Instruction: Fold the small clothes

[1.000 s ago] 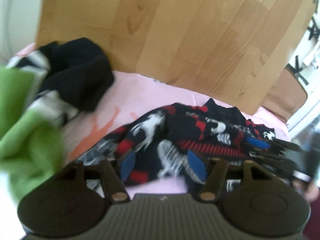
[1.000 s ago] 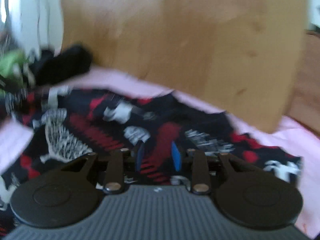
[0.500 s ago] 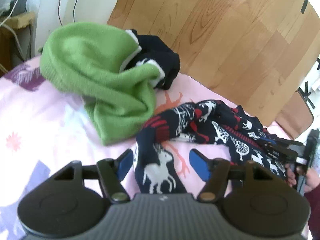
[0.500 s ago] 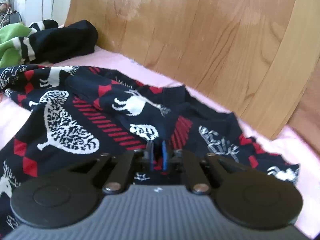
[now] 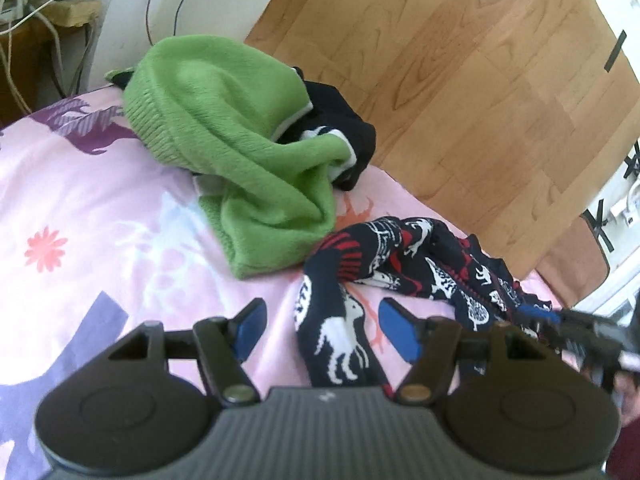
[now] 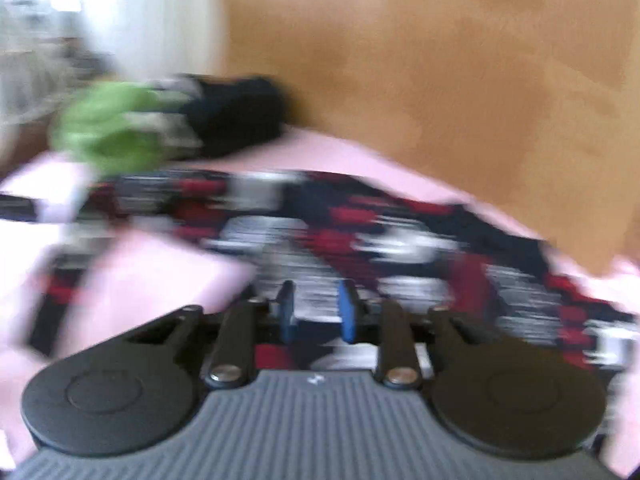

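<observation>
A navy garment (image 5: 420, 264) with red and white animal patterns lies rumpled on the pink bedsheet (image 5: 100, 200). One narrow end of it runs toward me between the blue pads of my left gripper (image 5: 324, 332), which stands open and does not press it. In the blurred right wrist view the same garment (image 6: 360, 240) spreads across the sheet under my right gripper (image 6: 316, 316). Its jaws are opening, with the patterned cloth showing behind the gap and not pinched. The right gripper (image 5: 536, 314) also shows at the garment's far end in the left wrist view.
A green knit garment (image 5: 240, 152) and a black one with white stripes (image 5: 340, 128) lie heaped at the back, against the wooden headboard (image 5: 440, 60). A shelf with cables (image 5: 48, 12) stands at the far left. A hand (image 5: 626, 394) is at the right edge.
The left view has swung left, bringing the green garment into full sight, then edged closer. The right gripper pinched the patterned cloth half a second ago; its pads now stand apart and it has pulled back.
</observation>
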Demonstrator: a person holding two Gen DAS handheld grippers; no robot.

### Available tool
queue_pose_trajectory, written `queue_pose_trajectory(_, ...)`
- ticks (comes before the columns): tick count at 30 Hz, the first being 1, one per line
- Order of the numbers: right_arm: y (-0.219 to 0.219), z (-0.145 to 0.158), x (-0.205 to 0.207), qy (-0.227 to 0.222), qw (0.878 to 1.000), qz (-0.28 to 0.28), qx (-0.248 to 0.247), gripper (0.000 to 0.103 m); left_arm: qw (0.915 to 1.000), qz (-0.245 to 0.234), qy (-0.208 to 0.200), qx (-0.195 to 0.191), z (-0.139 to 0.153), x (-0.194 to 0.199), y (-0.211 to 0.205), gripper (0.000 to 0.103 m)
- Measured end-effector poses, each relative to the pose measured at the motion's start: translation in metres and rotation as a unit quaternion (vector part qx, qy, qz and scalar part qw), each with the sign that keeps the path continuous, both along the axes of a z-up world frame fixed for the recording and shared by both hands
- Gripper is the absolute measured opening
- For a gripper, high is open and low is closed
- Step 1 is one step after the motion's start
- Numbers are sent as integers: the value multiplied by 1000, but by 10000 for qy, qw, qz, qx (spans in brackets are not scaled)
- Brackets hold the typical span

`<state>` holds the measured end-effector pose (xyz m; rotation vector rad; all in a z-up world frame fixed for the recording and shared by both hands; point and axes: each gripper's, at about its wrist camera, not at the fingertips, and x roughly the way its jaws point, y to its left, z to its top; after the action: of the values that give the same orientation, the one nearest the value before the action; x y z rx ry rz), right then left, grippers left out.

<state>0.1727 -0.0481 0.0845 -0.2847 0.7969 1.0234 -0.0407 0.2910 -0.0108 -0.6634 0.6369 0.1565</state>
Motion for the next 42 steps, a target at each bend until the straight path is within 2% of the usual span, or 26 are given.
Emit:
queue_pose_trajectory(3, 39, 1, -60, 473, 9924, 1088, 316, 51, 10000, 36, -78, -5, 4, -11, 4, 63)
queue_pose_trajectory(5, 67, -8, -91, 530, 9865, 1528, 271, 56, 9999, 104, -134, -18, 8, -21, 7, 64)
queue_pose_trajectory(6, 82, -17, -103, 475, 9857, 1615, 115, 53, 9998, 139, -160, -23, 9, -26, 9, 66)
queue_pose_trajectory(7, 93, -26, -111, 447, 9855, 1636, -96, 46, 9996, 185, -194, -26, 11, -32, 11, 68)
queue_pose_trajectory(8, 97, -31, -120, 288, 9870, 1582, 38, 31, 9995, 229, -226, -27, 13, -37, 13, 69)
queue_pose_trajectory(9, 102, -32, -127, 324, 9832, 1795, 52, 9, 9993, 256, -253, -26, 14, -42, 15, 71)
queue_pose_trajectory(11, 107, -24, -138, 227, 9798, 1989, -45, 9, 9991, 303, -292, -5, 17, -48, 17, 71)
queue_pose_trajectory(15, 76, 16, -119, -397, 9824, 1816, 162, 9, 9991, 277, -322, -29, 19, -46, 18, 72)
queue_pose_trajectory(17, 55, 38, -100, -956, 9841, 1498, 8, 9, 9994, 189, -295, -35, 21, -37, 14, 72)
queue_pose_trajectory(19, 37, 56, -81, -1584, 9797, 1184, -316, 9, 9996, 46, -292, 24, 25, -25, 6, 72)
queue_pose_trajectory(21, 23, 67, -61, -2328, 9658, 861, -750, 9, 9994, -142, -317, 86, 31, -8, -6, 72)
queue_pose_trajectory(23, 11, 68, -41, -3115, 9406, 530, -1243, 9, 9988, -323, -341, 111, 36, 10, -18, 73)
queue_pose_trajectory(24, 4, 66, -27, -3369, 9297, 315, -1457, 9, 9984, -418, -352, 125, 38, 21, -25, 73)
queue_pose_trajectory(25, -2, 64, -12, -3475, 9237, 96, -1611, 9, 9979, -521, -352, 137, 40, 33, -32, 74)
queue_pose_trajectory(27, -14, 56, 19, -3463, 9202, -344, -1792, 9, 9967, -728, -335, 112, 43, 58, -45, 74)
queue_pose_trajectory(30, -28, 37, 52, -3244, 9251, -756, -1823, 9, 9945, -1017, -260, -6, 44, 102, -65, 74)
queue_pose_trajectory(35, -48, -2, 80, -2878, 9346, -995, -1841, 9, 9913, -1303, 39, 158, 38, 181, -98, 75)
queue_pose_trajectory(37, -61, -15, 98, -2722, 9382, -1096, -1833, 9, 9911, -1293, 177, 258, 32, 210, -104, 75)
queue_pose_trajectory(42, -84, -47, 120, -2205, 9473, -1447, -1817, 9, 9919, -1157, 493, 184, 9, 264, -113, 74)
